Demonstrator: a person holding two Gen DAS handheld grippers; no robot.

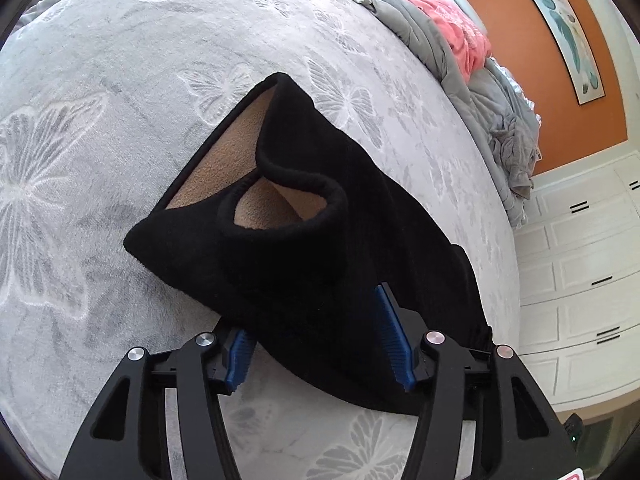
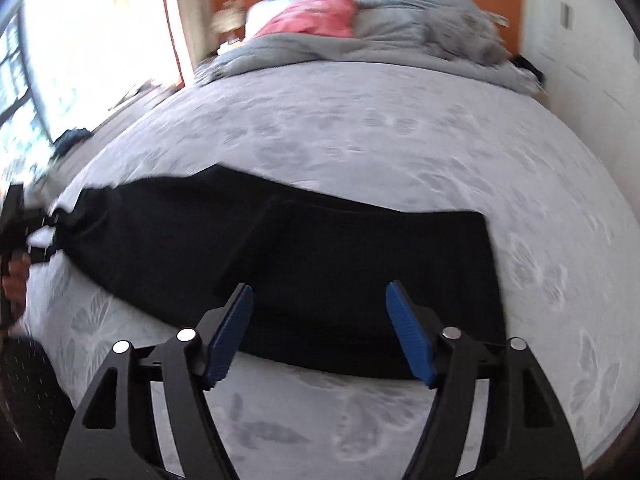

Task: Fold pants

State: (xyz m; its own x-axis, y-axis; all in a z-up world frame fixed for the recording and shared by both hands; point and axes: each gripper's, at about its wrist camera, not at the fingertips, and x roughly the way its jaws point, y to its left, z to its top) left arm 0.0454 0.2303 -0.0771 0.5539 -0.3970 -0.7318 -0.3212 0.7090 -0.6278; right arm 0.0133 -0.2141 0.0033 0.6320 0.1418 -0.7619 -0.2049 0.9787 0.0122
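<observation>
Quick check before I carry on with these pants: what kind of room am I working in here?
Most likely a bedroom. The black pants lie on a bed with a grey butterfly-patterned cover, rumpled grey and pink bedding is piled at its far end, and white built-in cabinets line one wall.

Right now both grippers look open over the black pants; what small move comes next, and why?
Probably close the left gripper on the waistband end of the black pants: fabric lies between its open pads, the waist gapes showing tan lining, and the right gripper is open above the flat leg end.
</observation>
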